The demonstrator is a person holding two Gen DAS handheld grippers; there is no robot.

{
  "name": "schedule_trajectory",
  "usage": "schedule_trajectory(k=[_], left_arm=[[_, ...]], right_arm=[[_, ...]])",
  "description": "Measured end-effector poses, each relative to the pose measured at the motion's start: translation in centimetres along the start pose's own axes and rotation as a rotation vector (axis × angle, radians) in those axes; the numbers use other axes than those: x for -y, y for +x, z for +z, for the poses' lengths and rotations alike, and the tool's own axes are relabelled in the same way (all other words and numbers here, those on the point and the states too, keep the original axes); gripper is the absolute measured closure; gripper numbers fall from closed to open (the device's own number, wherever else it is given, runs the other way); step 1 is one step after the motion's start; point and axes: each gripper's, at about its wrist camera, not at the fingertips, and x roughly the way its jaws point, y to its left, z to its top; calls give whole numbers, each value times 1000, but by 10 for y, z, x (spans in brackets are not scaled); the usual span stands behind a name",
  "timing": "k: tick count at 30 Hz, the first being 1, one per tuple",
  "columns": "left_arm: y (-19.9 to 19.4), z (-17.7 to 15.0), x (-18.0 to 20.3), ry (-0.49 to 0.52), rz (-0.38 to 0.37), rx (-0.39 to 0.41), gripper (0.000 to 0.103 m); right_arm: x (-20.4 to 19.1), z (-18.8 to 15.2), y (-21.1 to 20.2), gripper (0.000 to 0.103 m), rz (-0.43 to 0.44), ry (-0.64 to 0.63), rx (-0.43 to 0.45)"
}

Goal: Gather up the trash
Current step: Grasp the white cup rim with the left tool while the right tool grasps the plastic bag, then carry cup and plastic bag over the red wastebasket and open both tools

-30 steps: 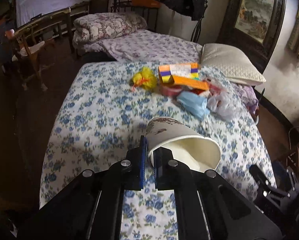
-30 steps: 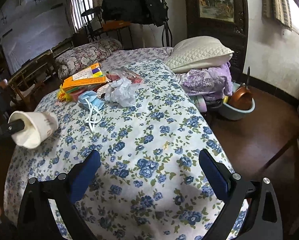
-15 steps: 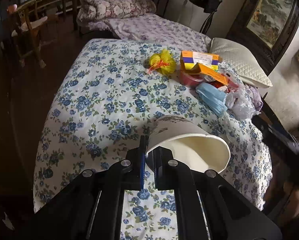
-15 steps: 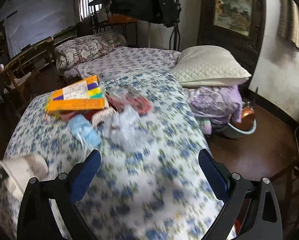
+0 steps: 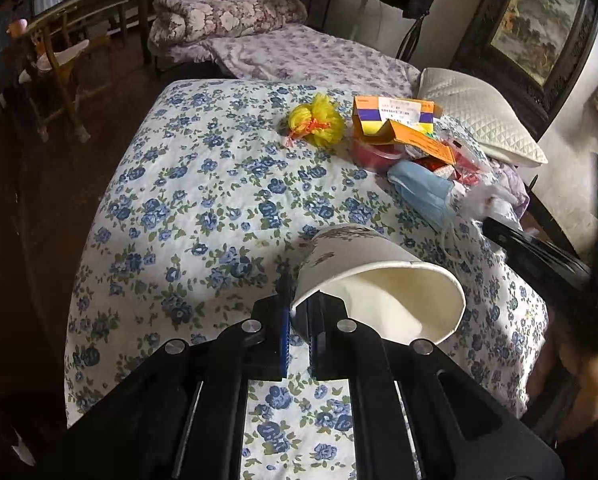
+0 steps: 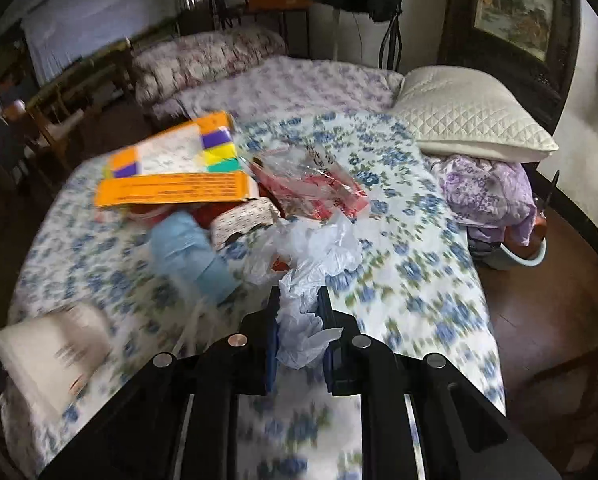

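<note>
Left gripper (image 5: 297, 320) clamped tight on rim of paper cup (image 5: 379, 280), held sideways over near part of bed (image 5: 187, 200), mouth facing camera. Right gripper (image 6: 298, 320) closing on crumpled white plastic bag (image 6: 311, 264), bag bunched between jaws, near edge of trash pile. Guessing roughly early days: cup collected, bag being grabbed. Left on bed: yellow net ball (image 5: 317, 120) far side, orange box (image 6: 171, 168), blue face mask (image 6: 191, 256), red-print wrapper (image 6: 319, 184). No bin spotted anywhere.
</note>
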Motion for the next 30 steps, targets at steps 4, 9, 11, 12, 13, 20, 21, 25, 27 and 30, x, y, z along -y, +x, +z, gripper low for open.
schedule_trajectory(k=[4, 9, 11, 12, 13, 20, 21, 25, 27, 30], left_arm=[[4, -6, 5, 30, -9, -27, 95], [7, -9, 8, 35, 14, -17, 91], [11, -11, 7, 22, 18, -22, 89], [13, -12, 7, 21, 21, -22, 88], [15, -13, 7, 21, 21, -23, 88], [9, -17, 8, 22, 29, -21, 91], [6, -15, 8, 17, 25, -16, 91], [-13, -10, 13, 9, 2, 21, 91], [-25, -10, 22, 23, -16, 44, 91], [-29, -15, 39, 63, -29, 45, 91]], right_arm=[[10, -35, -47, 86, 61, 11, 48], [23, -75, -83, 85, 74, 49, 48], [28, -89, -90, 85, 80, 92, 54], [30, -94, -89, 85, 89, 115, 47], [31, -98, -87, 85, 92, 124, 38], [15, -109, -86, 85, 25, 13, 64], [14, -109, -87, 85, 16, -2, 66], [19, -109, -95, 85, 47, 12, 71], [24, -107, -100, 85, 44, 21, 78], [34, -108, -107, 85, 16, 49, 80]])
